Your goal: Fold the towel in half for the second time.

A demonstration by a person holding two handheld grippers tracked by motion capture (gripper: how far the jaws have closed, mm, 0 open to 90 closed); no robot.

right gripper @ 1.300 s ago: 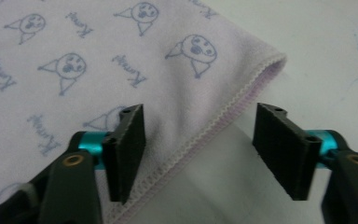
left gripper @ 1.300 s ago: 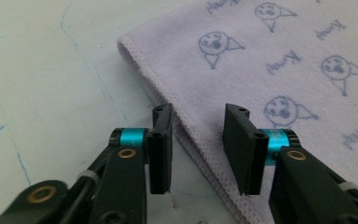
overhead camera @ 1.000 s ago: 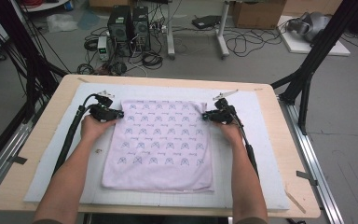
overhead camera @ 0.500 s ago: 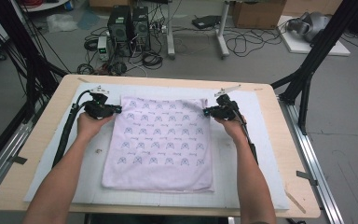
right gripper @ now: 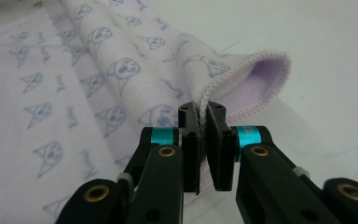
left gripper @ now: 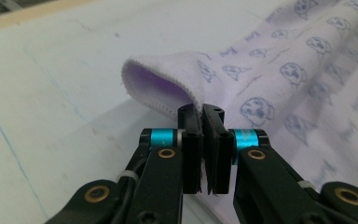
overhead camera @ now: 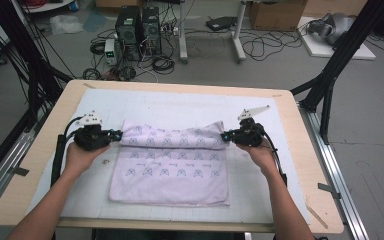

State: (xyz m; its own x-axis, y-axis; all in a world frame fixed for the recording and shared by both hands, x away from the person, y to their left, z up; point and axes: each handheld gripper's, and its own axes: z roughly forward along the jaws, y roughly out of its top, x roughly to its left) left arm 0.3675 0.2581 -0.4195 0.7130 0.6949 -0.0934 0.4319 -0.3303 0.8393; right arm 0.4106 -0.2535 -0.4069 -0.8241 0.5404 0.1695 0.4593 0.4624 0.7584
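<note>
A pale lilac cloth [overhead camera: 170, 170] printed with small animal faces lies on the white mat, its far edge lifted and rolled toward me into a fold. My left gripper [overhead camera: 116, 134] is shut on the fold's left corner; in the left gripper view the cloth [left gripper: 261, 74] curls over from between the closed jaws of that gripper [left gripper: 201, 112]. My right gripper [overhead camera: 225, 135] is shut on the right corner, and in the right gripper view the hemmed cloth [right gripper: 135, 70] is pinched at that gripper's tips [right gripper: 202, 111]. Both corners hang a little above the mat.
The white gridded mat [overhead camera: 180, 105] covers a wooden table [overhead camera: 300, 150]. Bare mat lies beyond the fold. On the floor behind the table are computer boxes [overhead camera: 137, 25], cables and a cardboard box [overhead camera: 275, 12]. Black frame posts [overhead camera: 340, 55] flank the table.
Both grippers have come toward me from the cloth's far corners, carrying the far edge up and over. The flat cloth now has a rolled fold across its upper part.
</note>
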